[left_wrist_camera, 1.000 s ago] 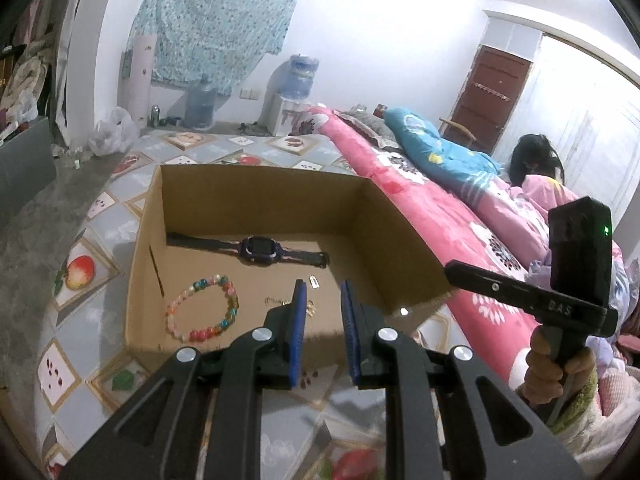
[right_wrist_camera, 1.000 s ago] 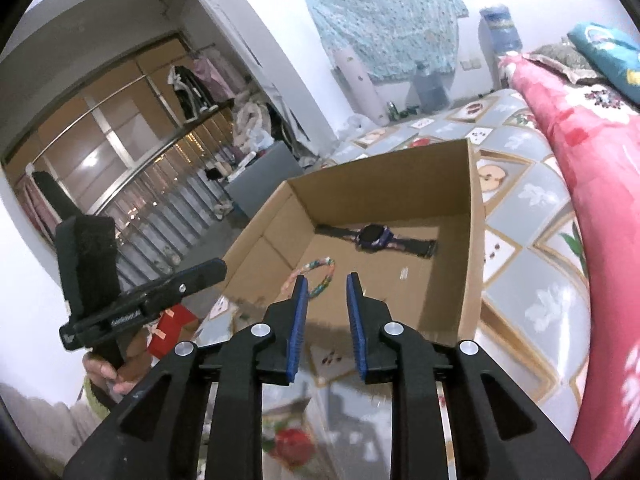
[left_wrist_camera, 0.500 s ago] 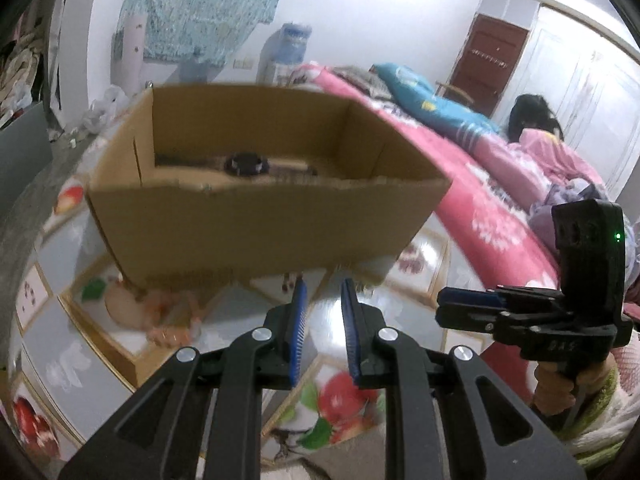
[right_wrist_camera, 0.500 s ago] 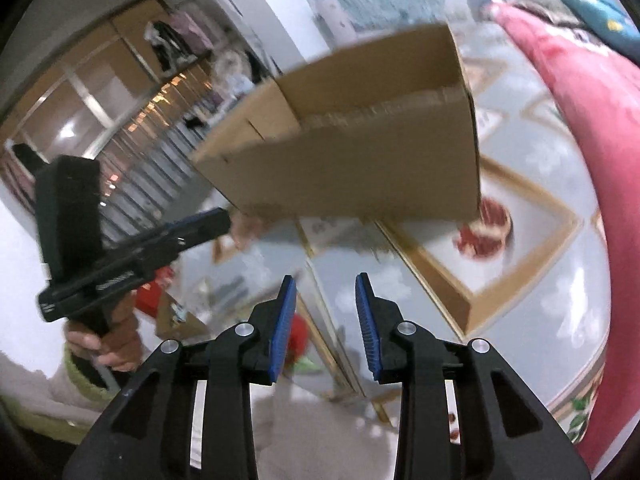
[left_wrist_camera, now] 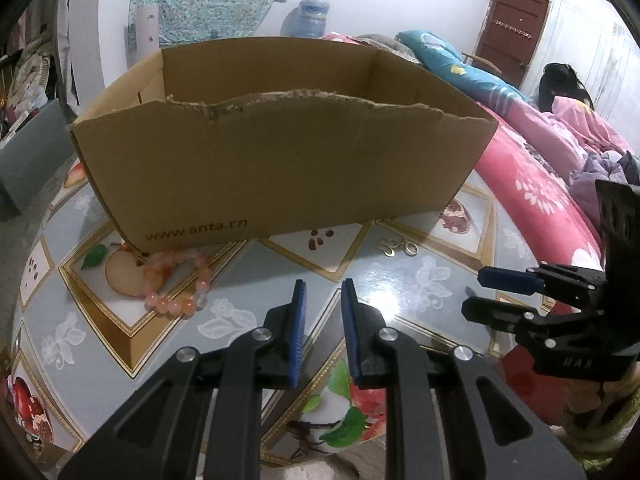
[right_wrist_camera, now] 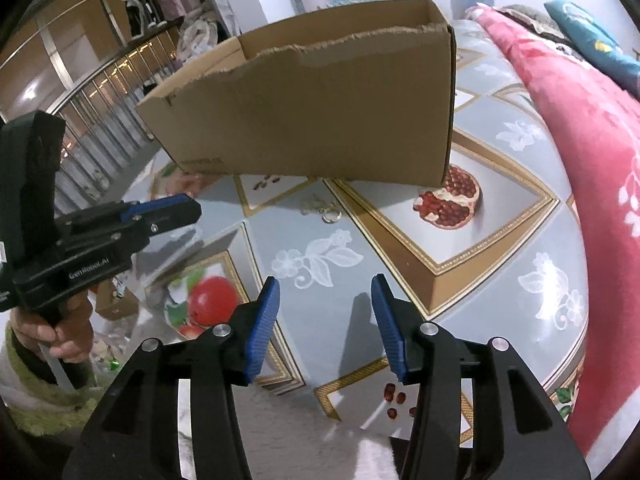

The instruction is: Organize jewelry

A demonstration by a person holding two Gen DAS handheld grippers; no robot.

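Left gripper (left_wrist_camera: 323,322): blue-padded jaws stand slightly parted with nothing between them, low over the patterned mat; in the right wrist view it (right_wrist_camera: 176,212) shows from the side at the left edge, held by a hand (right_wrist_camera: 56,334) in a green fuzzy cuff

Right gripper (right_wrist_camera: 325,320): jaws spread wide and empty above the mat; in the left wrist view it (left_wrist_camera: 486,292) enters from the right, its fingers pointing left

Bead bracelet (left_wrist_camera: 176,280): pink and orange beads, lying on the mat just in front of the box's near left corner, partly over an apple print; clear only in the left wrist view, in the right wrist view that spot is hidden behind the left gripper

Gold earrings (left_wrist_camera: 398,246): small gold pieces on the mat, near the box's front wall toward its right end; the right wrist view shows them (right_wrist_camera: 324,210) as a tangle with a ring shape, ahead of the open right jaws

Cardboard box (left_wrist_camera: 280,168): open-topped, torn front rim, "www.anta.cn" printed low on the front wall, legible only in the left wrist view; the inside cannot be seen from either view

Patterned mat (right_wrist_camera: 500,240): grey with gold-edged squares and fruit prints; a pomegranate print (right_wrist_camera: 450,200) sits by the box's right corner

Pink quilt (left_wrist_camera: 532,184): lies along the right of the mat

Person (left_wrist_camera: 560,84): dark-haired, lying on the bedding, seen only in the left wrist view

Railing (right_wrist_camera: 100,120): metal bars at left, seen only in the right wrist view
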